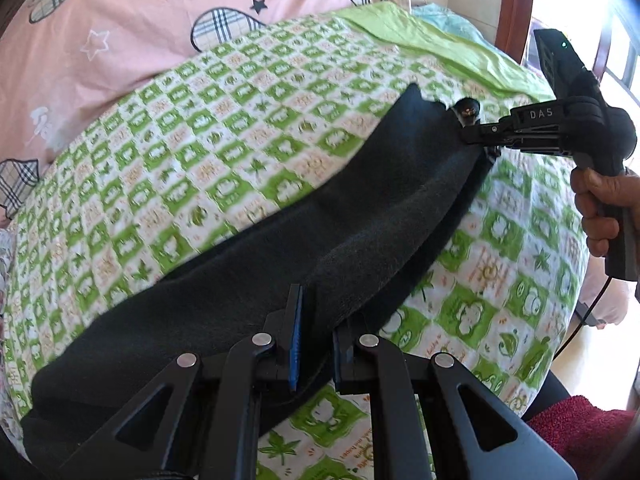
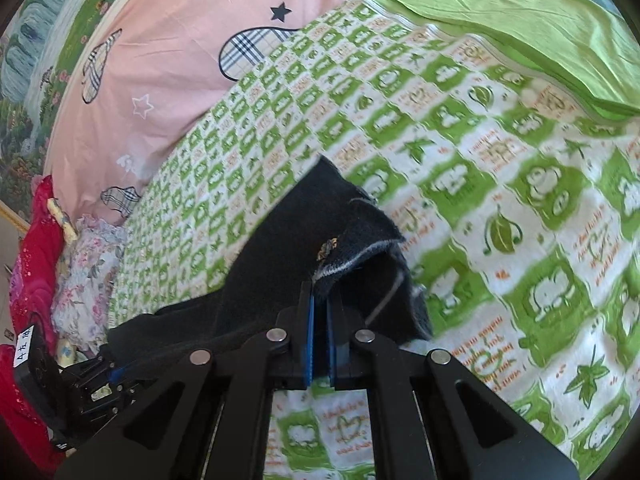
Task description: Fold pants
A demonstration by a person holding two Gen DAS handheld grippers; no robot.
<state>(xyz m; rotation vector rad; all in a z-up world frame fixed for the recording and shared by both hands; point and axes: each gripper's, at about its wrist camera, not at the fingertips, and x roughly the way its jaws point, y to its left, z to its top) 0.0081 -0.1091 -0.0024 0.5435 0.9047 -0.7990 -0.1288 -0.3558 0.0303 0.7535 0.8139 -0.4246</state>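
Black pants (image 1: 248,280) hang stretched between both grippers above a green-and-white checked bed sheet (image 1: 208,152). My left gripper (image 1: 318,320), at the bottom of the left wrist view, is shut on one end of the pants, with fabric between its blue pads (image 1: 296,344). At the upper right of that view, a hand (image 1: 600,208) holds my right gripper (image 1: 472,136), which is shut on the other end. In the right wrist view, the right gripper (image 2: 320,296) pinches a pale-stitched edge of the pants (image 2: 288,240). The left gripper (image 2: 114,376) shows at the lower left.
A pink quilt (image 1: 120,32) with plaid shapes lies at the far side of the bed. A plain green cloth (image 2: 520,32) lies at the upper right. Red fabric (image 2: 36,248) and a floral cloth (image 2: 88,272) lie at the left edge. A wooden post (image 1: 516,8) stands behind.
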